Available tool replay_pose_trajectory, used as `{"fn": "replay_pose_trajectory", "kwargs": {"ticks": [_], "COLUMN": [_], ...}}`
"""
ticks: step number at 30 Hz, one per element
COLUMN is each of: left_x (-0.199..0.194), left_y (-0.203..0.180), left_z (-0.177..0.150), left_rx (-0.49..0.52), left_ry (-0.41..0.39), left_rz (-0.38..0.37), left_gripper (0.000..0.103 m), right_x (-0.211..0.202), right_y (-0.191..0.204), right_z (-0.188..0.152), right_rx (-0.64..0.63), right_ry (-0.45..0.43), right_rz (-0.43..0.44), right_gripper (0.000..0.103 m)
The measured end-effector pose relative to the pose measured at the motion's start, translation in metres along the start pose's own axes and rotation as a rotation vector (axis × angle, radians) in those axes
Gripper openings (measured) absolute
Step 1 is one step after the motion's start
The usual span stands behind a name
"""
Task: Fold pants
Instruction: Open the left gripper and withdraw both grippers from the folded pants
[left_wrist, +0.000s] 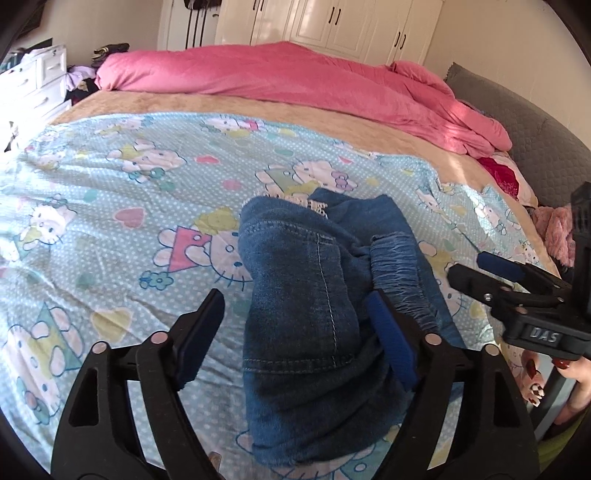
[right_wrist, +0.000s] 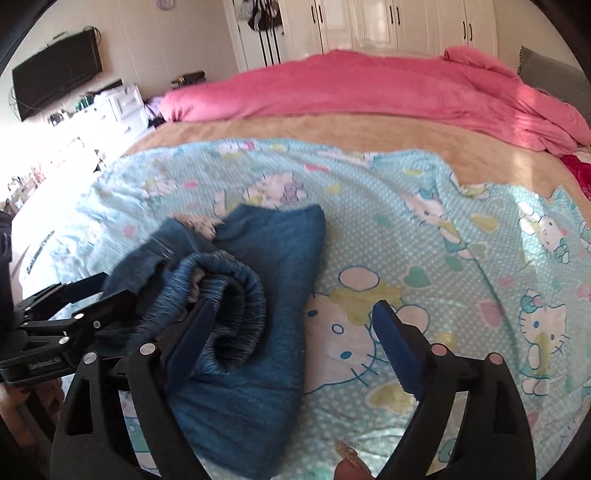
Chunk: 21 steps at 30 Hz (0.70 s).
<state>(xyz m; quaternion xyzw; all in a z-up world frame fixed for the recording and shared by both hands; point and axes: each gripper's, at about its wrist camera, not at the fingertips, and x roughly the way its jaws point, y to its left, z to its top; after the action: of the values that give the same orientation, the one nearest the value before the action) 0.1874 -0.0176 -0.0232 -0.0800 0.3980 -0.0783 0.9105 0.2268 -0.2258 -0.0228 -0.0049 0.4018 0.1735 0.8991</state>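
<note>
Blue denim pants (left_wrist: 306, 302) lie bunched in a folded bundle on the Hello Kitty sheet (left_wrist: 110, 192). Their elastic waistband (right_wrist: 229, 295) curls up on top. My left gripper (left_wrist: 295, 310) is open, its fingers either side of the bundle just above it. My right gripper (right_wrist: 291, 321) is open too, its left finger (right_wrist: 192, 332) against the waistband and its right finger over bare sheet. The right gripper also shows in the left wrist view (left_wrist: 480, 266) beside the pants. The left gripper shows at the left edge of the right wrist view (right_wrist: 85, 295).
A pink duvet (left_wrist: 295, 81) is heaped along the far side of the bed. A tan blanket (right_wrist: 332, 129) lies under the sheet. A grey headboard (left_wrist: 535, 140) stands on the right. White drawers (left_wrist: 33, 85) stand at far left, wardrobes behind.
</note>
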Motion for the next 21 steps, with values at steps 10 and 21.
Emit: {"fn": "replay_pose_trajectory", "kwargs": {"ticks": [10,21], "left_x": [-0.055,-0.110], "left_y": [-0.010,-0.022], "left_z": [-0.001,-0.024], "left_rx": [0.011,0.044], "left_ry": [-0.104,-0.176], "left_rz": [0.025,0.061], "left_gripper": [0.094,0.094], "right_x": [-0.060,-0.112], "right_y": [-0.001,0.006], "right_z": [-0.004,-0.025], "right_rx": [0.024,-0.001], "right_ry": [-0.170,-0.255], "right_rz": [0.061,0.045], "right_gripper": [0.099,0.099]}}
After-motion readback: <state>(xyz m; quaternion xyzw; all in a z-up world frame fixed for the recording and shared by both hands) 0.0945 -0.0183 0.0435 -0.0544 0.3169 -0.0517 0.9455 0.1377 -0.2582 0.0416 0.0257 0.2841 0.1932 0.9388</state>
